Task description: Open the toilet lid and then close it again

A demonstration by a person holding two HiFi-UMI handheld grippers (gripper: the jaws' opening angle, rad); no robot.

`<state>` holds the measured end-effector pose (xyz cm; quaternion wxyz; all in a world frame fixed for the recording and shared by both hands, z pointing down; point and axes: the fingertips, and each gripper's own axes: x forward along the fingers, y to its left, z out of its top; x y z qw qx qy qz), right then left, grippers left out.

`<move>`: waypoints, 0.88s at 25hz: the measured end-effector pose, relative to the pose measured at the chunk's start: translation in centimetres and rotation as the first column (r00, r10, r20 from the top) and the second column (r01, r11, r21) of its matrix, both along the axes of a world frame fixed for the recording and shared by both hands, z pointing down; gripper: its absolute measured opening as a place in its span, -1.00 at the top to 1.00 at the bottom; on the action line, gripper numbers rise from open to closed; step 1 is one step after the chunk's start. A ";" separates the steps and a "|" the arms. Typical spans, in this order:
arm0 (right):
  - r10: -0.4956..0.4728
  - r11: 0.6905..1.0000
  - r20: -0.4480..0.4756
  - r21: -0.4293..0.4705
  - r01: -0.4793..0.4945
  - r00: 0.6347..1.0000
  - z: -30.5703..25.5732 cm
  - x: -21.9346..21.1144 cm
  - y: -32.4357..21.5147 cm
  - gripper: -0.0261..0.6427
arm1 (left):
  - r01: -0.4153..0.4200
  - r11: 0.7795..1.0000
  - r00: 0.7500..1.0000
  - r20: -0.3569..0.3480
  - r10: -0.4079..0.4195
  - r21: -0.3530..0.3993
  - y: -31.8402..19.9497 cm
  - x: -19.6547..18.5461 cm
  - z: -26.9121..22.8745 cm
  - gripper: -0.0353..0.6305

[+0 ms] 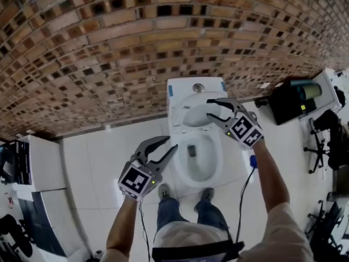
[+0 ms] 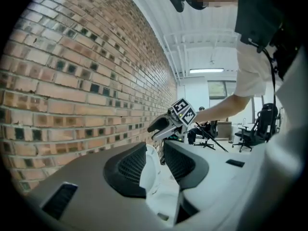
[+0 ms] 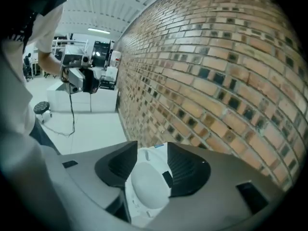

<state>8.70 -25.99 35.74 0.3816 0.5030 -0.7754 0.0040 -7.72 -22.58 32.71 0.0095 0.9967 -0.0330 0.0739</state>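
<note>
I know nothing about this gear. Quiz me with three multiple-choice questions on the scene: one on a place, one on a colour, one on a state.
1. Where does the toilet stand?
A. against the brick wall
B. in the middle of the room
C. beside a bathtub

2. What colour is the toilet?
A. black
B. white
C. blue

3. How is the lid?
A. shut flat
B. raised
C. taken off, on the floor

Answers:
1 A: its tank backs onto the wall.
2 B: tank, lid and bowl are all white.
3 B: the head view looks straight into the uncovered bowl, and the lid leans back toward the tank.
</note>
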 end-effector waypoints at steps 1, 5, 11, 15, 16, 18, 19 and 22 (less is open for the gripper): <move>-0.028 0.999 -0.035 -0.022 0.027 0.999 0.6 -0.3 -1.1 0.33 | -0.010 1.000 1.000 -0.005 0.010 -0.003 -0.7 0.1 0.3 0.54; -0.160 0.980 -0.143 -0.145 0.139 0.977 3.9 -0.1 -5.0 0.29 | -0.062 0.998 0.998 0.021 0.062 -0.003 -2.5 1.2 2.0 0.54; -0.301 0.873 -0.202 -0.451 0.184 0.932 11.2 3.6 -8.9 0.11 | -0.080 0.996 0.995 0.050 0.082 -0.041 -3.6 2.4 5.4 0.54; -0.329 0.809 -0.186 -0.561 0.174 0.926 14.5 5.1 -8.9 0.10 | -0.100 0.992 0.992 0.066 0.104 -0.071 -2.7 2.2 7.8 0.54; -0.325 0.805 -0.181 -0.568 0.171 0.928 14.7 5.2 -9.1 0.10 | -0.099 0.992 0.992 0.067 0.104 -0.083 -2.5 2.1 8.2 0.54; -0.315 0.802 -0.172 -0.575 0.165 0.934 14.9 5.0 -9.4 0.10 | -0.093 0.990 0.992 0.075 0.102 -0.107 -1.9 1.8 8.8 0.54; -0.313 0.802 -0.173 -0.576 0.162 0.934 14.8 4.8 -9.5 0.14 | -0.091 0.989 0.992 0.078 0.100 -0.117 -1.6 1.7 8.9 0.54; -0.355 0.787 -0.197 -0.590 0.179 0.914 14.2 4.1 -9.1 0.42 | -0.100 0.988 0.991 0.073 0.109 -0.116 -0.6 1.7 8.8 0.54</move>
